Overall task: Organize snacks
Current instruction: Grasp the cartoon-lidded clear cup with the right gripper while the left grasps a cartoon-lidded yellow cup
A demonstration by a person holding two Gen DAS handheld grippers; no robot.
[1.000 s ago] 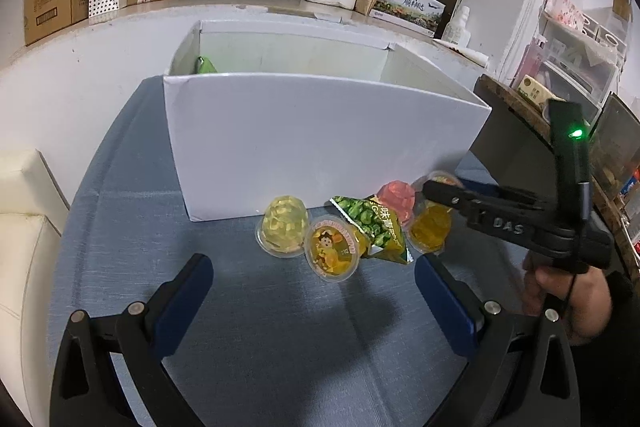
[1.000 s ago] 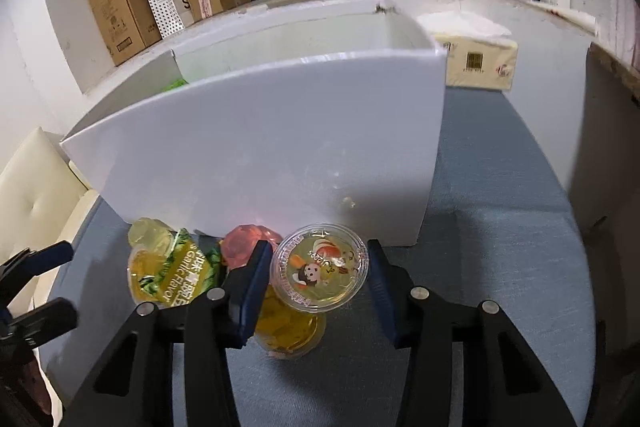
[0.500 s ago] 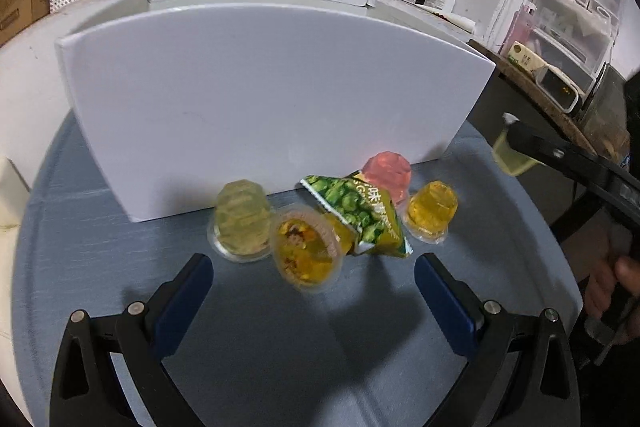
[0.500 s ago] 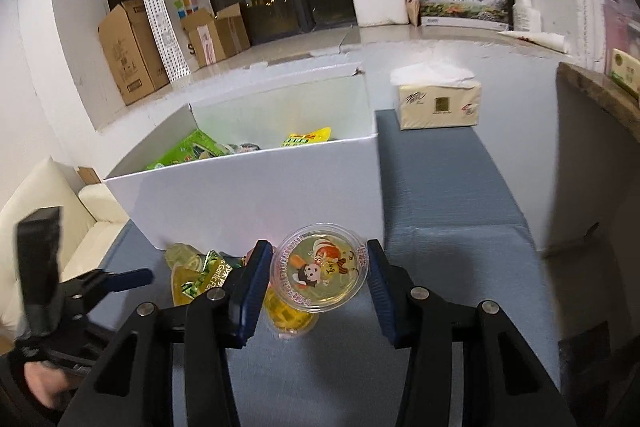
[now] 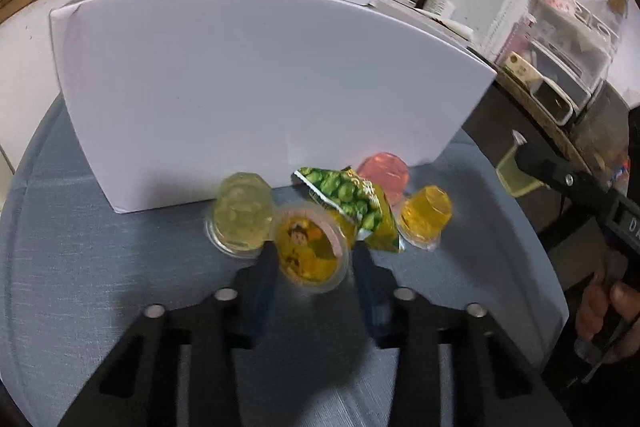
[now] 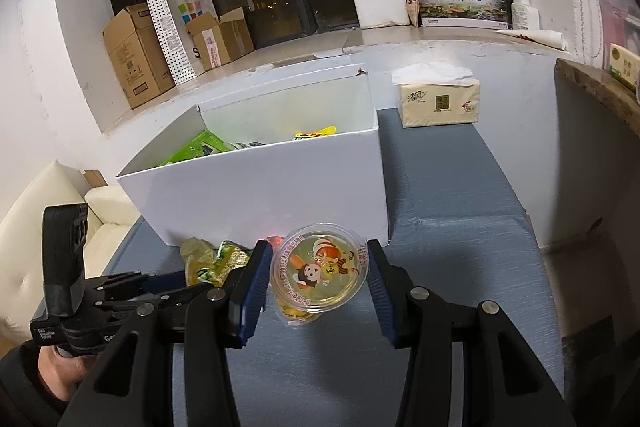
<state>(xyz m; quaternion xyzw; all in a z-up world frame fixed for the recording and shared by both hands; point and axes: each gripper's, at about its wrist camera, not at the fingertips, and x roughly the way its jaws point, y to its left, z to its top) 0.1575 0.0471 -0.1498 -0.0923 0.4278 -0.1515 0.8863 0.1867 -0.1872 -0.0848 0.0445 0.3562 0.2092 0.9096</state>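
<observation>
- The left hand-held gripper (image 5: 314, 259), at lower centre of the left wrist view, has its jaws closing around an orange jelly cup (image 5: 310, 251) lying on its side with the cartoon lid facing the camera. The cup sits between the blue pads; motion blur makes it hard to say whether both pads press it yet, though they look to be touching its rim.
- The right hand-held gripper (image 6: 318, 277), at lower centre of the right wrist view, holds a clear jelly cup (image 6: 319, 271) with a cartoon lid, clamped at a middling width and raised off the tabletop (image 6: 440, 195).
- Step in hand, as I judge it: one cup is picked and ready for the white box (image 6: 260, 183); the second is being gripped.
- Next move likely calls for carrying the right-hand cup up and over the box's near wall at centre frame and letting it go inside, where a green packet (image 6: 196, 149) and a yellow one already lie.
- The left side needs a firm squeeze, then a lift clear of its neighbours.
- Touching or just beside the gripped cup: a pale yellow jelly cup (image 5: 242, 213) to its left, a green pea packet (image 5: 352, 203) to its upper right.
- Further right sit a pink jelly cup (image 5: 384, 173) against the box wall and an amber jelly cup (image 5: 426, 217).
</observation>
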